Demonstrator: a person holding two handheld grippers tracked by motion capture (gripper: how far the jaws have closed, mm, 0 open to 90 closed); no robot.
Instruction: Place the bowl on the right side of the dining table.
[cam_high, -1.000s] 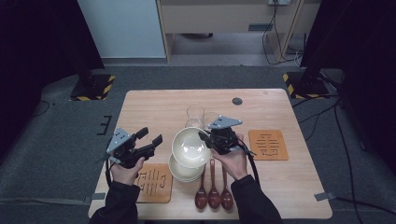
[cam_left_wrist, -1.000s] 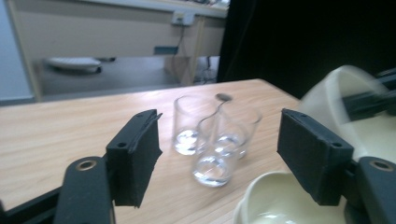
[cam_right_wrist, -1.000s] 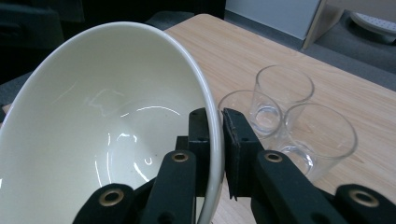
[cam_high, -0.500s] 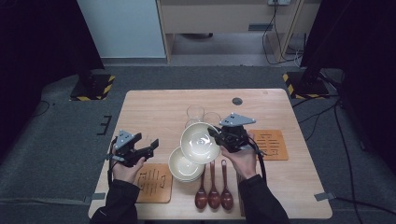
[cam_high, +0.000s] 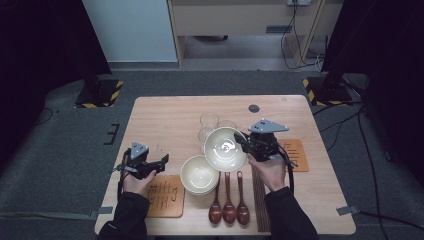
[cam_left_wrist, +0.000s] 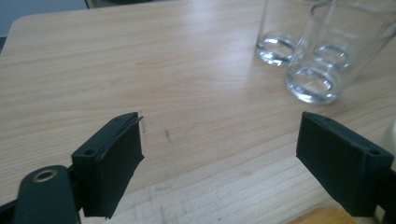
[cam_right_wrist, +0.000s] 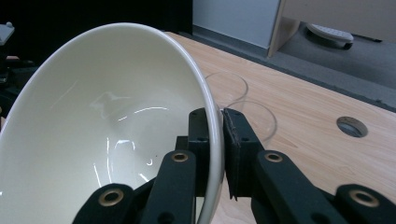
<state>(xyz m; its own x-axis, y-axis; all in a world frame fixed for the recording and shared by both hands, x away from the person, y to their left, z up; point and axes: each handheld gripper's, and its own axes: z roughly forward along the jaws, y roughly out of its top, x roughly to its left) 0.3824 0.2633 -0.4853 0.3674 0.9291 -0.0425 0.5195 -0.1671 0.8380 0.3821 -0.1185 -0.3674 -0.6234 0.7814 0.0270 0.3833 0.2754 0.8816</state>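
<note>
Right gripper (cam_high: 243, 145): its black fingers (cam_right_wrist: 238, 140) are clenched on the rim of a glossy cream ceramic bowl (cam_high: 225, 149), one inside the wall and one outside. The bowl is held tilted above the pale wooden desk (cam_high: 165, 120), its opening turned toward the high view, just above and to the right of a stack of matching cream bowls (cam_high: 199, 175) resting on the desk. Three clear drinking glasses (cam_high: 209, 121) stand just behind the lifted bowl. Left gripper (cam_high: 159, 165): low over the desk near an orange patterned coaster (cam_high: 165, 196); its fingers (cam_left_wrist: 112, 163) have just been opening and stand released, with only bare wood between them. Three dark wooden spoons (cam_high: 229, 206) lie in front of the stack, beside dark chopsticks (cam_high: 259, 200).
</note>
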